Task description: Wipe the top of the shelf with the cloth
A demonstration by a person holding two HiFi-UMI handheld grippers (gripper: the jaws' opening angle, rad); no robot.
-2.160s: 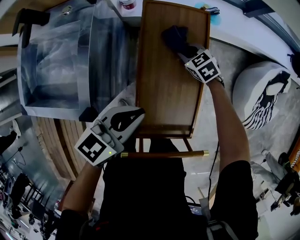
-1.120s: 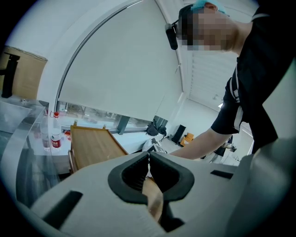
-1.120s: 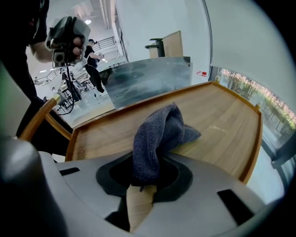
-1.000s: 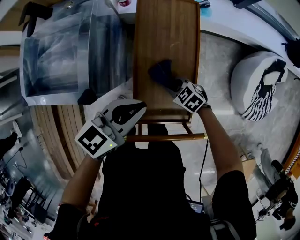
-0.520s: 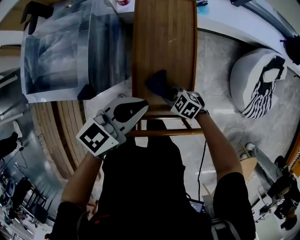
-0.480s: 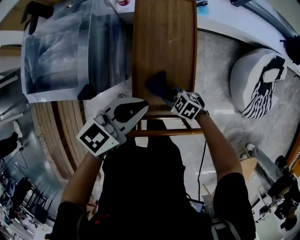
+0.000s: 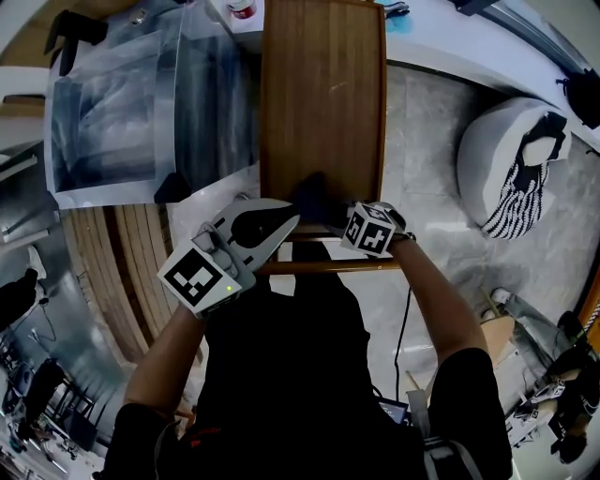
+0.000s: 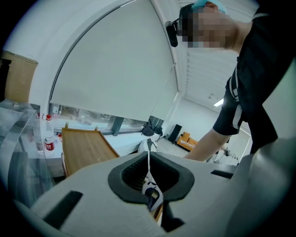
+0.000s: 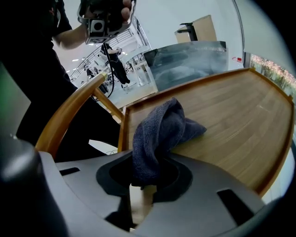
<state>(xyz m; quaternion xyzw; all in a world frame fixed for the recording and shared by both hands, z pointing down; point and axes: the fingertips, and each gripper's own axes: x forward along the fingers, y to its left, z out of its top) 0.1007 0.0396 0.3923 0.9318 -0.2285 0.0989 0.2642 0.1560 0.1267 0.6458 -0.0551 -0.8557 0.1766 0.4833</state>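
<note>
A dark grey-blue cloth (image 7: 311,195) (image 9: 159,132) lies bunched on the wooden shelf top (image 7: 323,94) (image 9: 231,125), close to its near edge. My right gripper (image 7: 330,214) (image 9: 148,173) is shut on the cloth's near end and presses it onto the wood. My left gripper (image 7: 279,228) (image 8: 149,183) hovers off the shelf's near left corner, jaws shut with nothing between them. In the left gripper view the shelf top (image 8: 83,148) shows at the left.
A clear plastic box (image 7: 141,94) stands left of the shelf. A small bottle (image 7: 241,9) (image 8: 48,139) sits at the shelf's far left corner. A wooden rail (image 7: 328,267) runs below the near edge. A round white cushion (image 7: 511,169) lies on the floor to the right.
My right gripper has dragged the cloth from the shelf's far right end down toward the near edge. The left gripper has stayed by the near left corner.
</note>
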